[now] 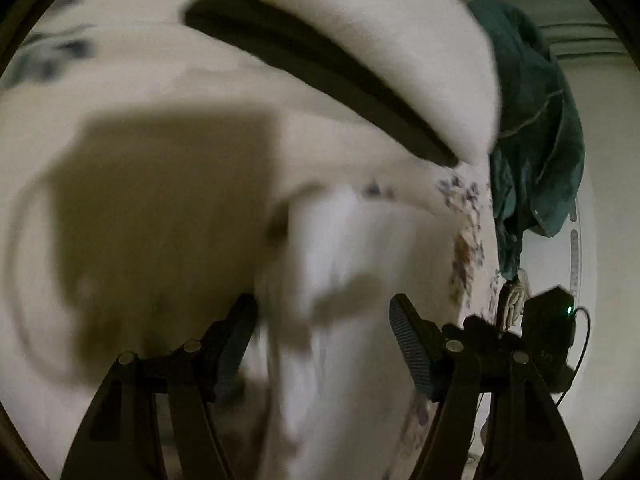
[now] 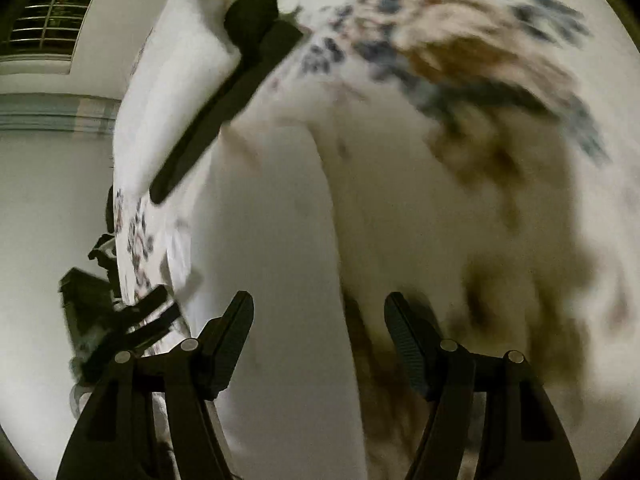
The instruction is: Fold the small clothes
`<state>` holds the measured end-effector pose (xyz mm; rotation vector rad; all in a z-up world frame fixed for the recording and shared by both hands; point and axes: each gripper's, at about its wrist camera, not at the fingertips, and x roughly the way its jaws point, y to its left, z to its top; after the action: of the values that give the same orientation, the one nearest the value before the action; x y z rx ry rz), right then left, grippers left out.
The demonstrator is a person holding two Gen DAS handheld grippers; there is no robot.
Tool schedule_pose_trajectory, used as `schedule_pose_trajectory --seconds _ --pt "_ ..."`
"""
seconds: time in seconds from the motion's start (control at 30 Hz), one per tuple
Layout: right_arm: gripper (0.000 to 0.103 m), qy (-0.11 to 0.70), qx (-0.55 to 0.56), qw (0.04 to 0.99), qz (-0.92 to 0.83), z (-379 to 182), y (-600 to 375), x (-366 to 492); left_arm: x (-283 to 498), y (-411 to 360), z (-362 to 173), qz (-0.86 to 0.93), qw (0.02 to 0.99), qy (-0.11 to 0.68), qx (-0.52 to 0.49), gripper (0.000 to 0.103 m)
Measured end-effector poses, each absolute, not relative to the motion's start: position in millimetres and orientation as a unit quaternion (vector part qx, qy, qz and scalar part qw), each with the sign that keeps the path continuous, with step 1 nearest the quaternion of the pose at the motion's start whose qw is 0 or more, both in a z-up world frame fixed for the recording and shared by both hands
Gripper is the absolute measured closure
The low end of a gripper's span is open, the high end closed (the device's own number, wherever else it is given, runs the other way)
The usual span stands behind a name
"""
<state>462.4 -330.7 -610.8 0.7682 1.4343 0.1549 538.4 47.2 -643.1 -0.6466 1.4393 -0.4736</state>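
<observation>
A small white garment (image 1: 332, 248) lies crumpled on a bed with a floral sheet (image 1: 120, 80), blurred by motion. My left gripper (image 1: 324, 320) hangs over it, open, and its pads press on nothing. In the right wrist view the same white garment (image 2: 280, 240) runs as a long pale strip down the floral sheet (image 2: 460, 60). My right gripper (image 2: 320, 320) is open above it, with nothing gripped between its fingers. A black device with a green light (image 1: 548, 320), apparently the other gripper, shows at the right edge of the left wrist view.
A white pillow (image 1: 380, 40) lies at the far side with a dark folded cloth (image 1: 320, 72) against it. A teal garment (image 1: 536, 120) hangs off the bed's right edge. A window with bars (image 2: 56, 12) and a pale wall lie beyond the bed.
</observation>
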Motion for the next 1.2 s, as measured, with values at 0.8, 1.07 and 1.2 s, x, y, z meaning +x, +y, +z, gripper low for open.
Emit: schedule_pose_trajectory --seconds 0.8,1.07,1.2 --pt "0.099 0.514 0.386 0.751 0.149 -551 -287 439 476 45 -543 -0.324 0.776 0.493 -0.222 0.099" --pt "0.099 0.554 0.342 0.737 0.184 -529 -258 295 365 62 -540 -0.3 0.75 0.55 -0.215 0.095" --pt "0.078 0.616 0.348 0.686 0.167 -563 -260 241 312 92 -579 -0.243 0.699 0.63 -0.234 0.072"
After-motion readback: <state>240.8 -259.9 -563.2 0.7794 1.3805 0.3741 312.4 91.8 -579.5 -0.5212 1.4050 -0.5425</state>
